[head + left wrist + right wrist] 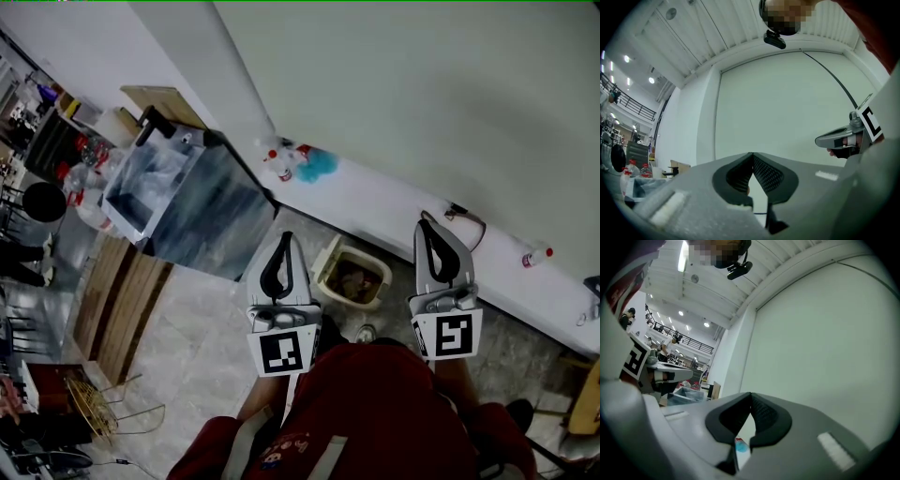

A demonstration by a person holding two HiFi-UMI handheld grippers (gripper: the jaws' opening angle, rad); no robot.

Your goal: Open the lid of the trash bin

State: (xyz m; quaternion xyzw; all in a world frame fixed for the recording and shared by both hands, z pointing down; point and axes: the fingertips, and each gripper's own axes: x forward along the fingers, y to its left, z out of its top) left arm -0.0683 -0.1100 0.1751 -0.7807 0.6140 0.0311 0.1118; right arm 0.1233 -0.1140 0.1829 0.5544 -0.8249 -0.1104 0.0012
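the left gripper (285, 236) is hovering with its jaws pressing together on nothing; the cream trash bin (352, 273) is sitting on the floor by the wall, between both grippers; the right gripper (427, 220) is hovering likewise closed and empty.

The trash bin (352, 274) holds a brown blur, and whether it carries a lid cannot be told. A blue thing (317, 166) on the white ledge (394, 202) is too blurred to name. The person's red clothing (375, 412) runs off the bottom edge. Between the right gripper's (751, 395) jaws, a white, red and blue thing (740, 450) shows, mostly hidden.
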